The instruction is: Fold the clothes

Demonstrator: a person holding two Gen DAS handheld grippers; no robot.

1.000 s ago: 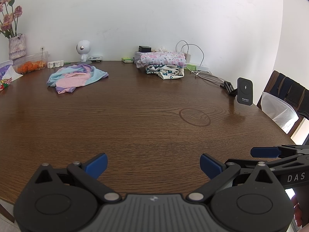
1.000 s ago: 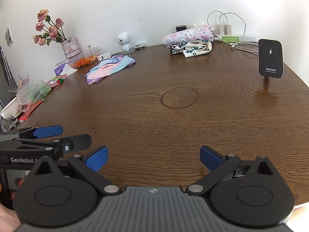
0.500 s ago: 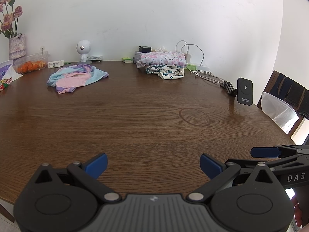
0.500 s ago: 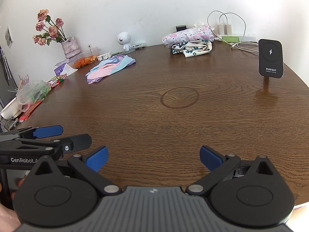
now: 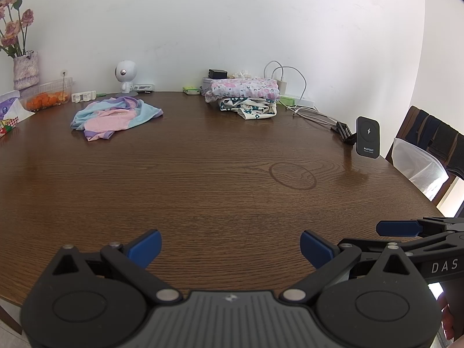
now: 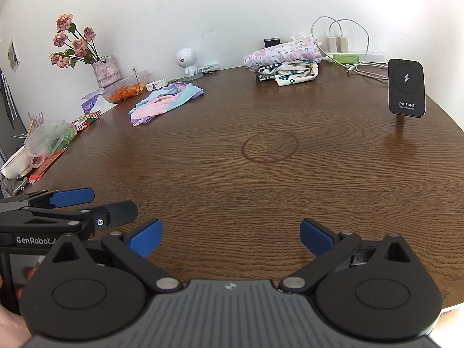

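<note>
Left gripper (image 5: 230, 248) and right gripper (image 6: 230, 236) held low at near edge of desk (image 5: 203, 174), fingers wide, holding nothing. Crumpled pastel garment (image 5: 114, 114) lay unfolded far left of ring mark (image 5: 293, 175), likely next pick. Folded floral stack (image 5: 246, 98) parked beyond ring mark, out of working space.

Right gripper (image 6: 230, 236) hovered low over near edge of brown wood desk (image 6: 261, 191), blue fingers (image 6: 145, 236) spread wide, nothing between them. Left gripper (image 6: 72, 200) sat at lower left, just beside it, also parted. Crumpled pastel garment (image 6: 165, 101) lay far left on desk. Folded floral stack (image 6: 285, 61) sat at far edge, well apart from it. Black charger stand (image 6: 406, 88) stood upright at right. Flower vase (image 6: 105, 71) and orange-food container (image 6: 127, 88) along left rim.
</note>
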